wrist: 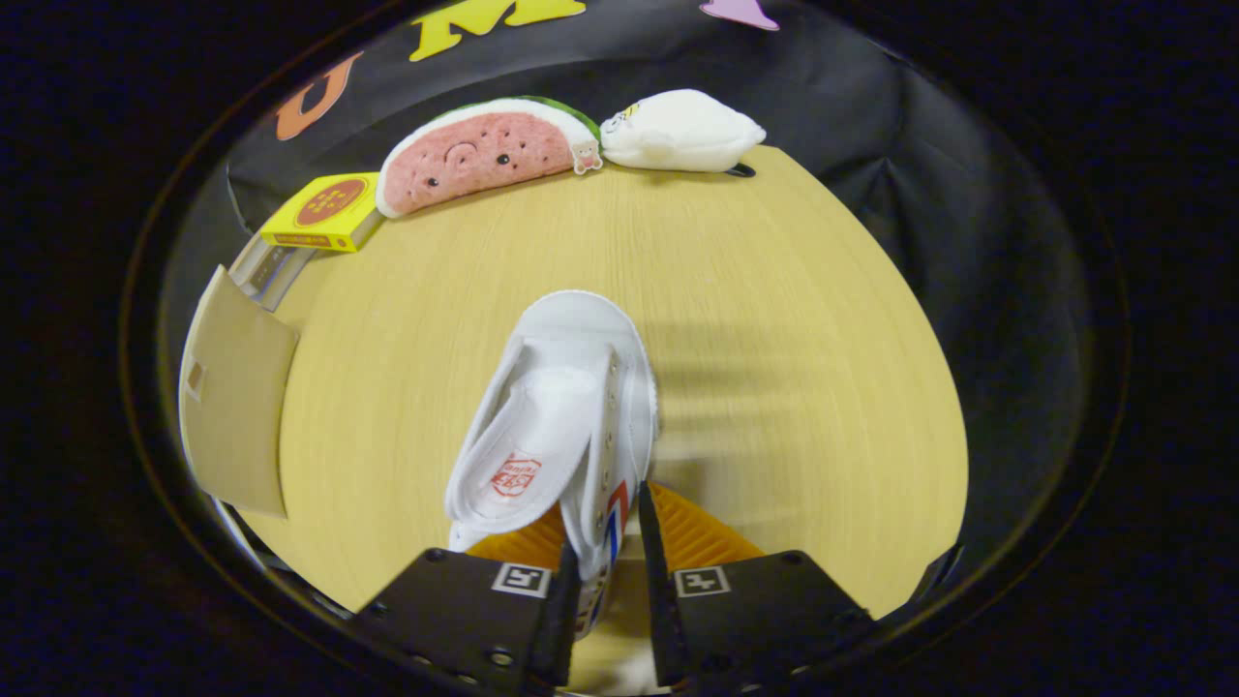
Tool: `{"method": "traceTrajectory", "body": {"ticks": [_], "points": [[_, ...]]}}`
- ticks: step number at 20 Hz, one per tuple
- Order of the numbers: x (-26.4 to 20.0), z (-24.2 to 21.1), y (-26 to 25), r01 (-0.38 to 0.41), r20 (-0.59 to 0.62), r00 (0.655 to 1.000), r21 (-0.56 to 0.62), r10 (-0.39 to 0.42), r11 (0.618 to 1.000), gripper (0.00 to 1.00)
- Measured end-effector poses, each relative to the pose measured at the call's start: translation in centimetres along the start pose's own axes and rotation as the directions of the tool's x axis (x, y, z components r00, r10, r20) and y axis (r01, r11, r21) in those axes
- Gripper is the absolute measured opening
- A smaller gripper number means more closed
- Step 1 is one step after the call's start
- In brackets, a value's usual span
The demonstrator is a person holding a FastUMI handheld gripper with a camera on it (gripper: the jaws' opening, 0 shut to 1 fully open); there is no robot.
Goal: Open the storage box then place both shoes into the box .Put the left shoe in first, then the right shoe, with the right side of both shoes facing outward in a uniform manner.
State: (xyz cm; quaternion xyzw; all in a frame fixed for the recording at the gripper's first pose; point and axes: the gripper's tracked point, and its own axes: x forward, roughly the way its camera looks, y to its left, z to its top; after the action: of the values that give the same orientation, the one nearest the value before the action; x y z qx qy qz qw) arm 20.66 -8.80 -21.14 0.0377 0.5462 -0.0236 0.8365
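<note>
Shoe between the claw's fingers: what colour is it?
White shoe, with a red logo on the tongue and red and blue stripes on the side; gripper view.

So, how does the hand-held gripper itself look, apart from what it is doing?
The hand-held gripper has two blocky black housings, each bearing a small square black-and-white marker on top. Small screws show along their edges. Ribbed surfaces run along its fingers.

A shoe sits between the gripper fingers, above the table; plush toys lie beyond.
</note>
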Motion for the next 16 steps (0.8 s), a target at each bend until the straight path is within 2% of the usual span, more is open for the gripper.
{"method": "traceTrajectory", "body": {"ticks": [2, 3, 4, 10, 13, 16], "points": [[-0.2, -0.1, 0.1, 0.004, -0.011, 1.0, 0.002, -0.004, 1.0, 0.2], [0.1, -0.2, -0.7, 0.038, -0.015, 0.999, 0.009, -0.038, 0.999, 0.2], [0.5, -0.4, -0.7, 0.035, -0.03, 0.999, 0.013, -0.034, 0.999, 0.0], [-1.6, -1.3, -0.6, -0.057, -0.086, 0.994, 0.151, 0.07, 0.987, 0.0], [-3.4, -1.6, 1.5, -0.157, -0.095, 0.979, 0.235, 0.183, 0.959, 0.0], [-5.5, -1.7, 3.1, -0.174, -0.074, 0.978, 0.231, 0.196, 0.957, 0.0]]}}
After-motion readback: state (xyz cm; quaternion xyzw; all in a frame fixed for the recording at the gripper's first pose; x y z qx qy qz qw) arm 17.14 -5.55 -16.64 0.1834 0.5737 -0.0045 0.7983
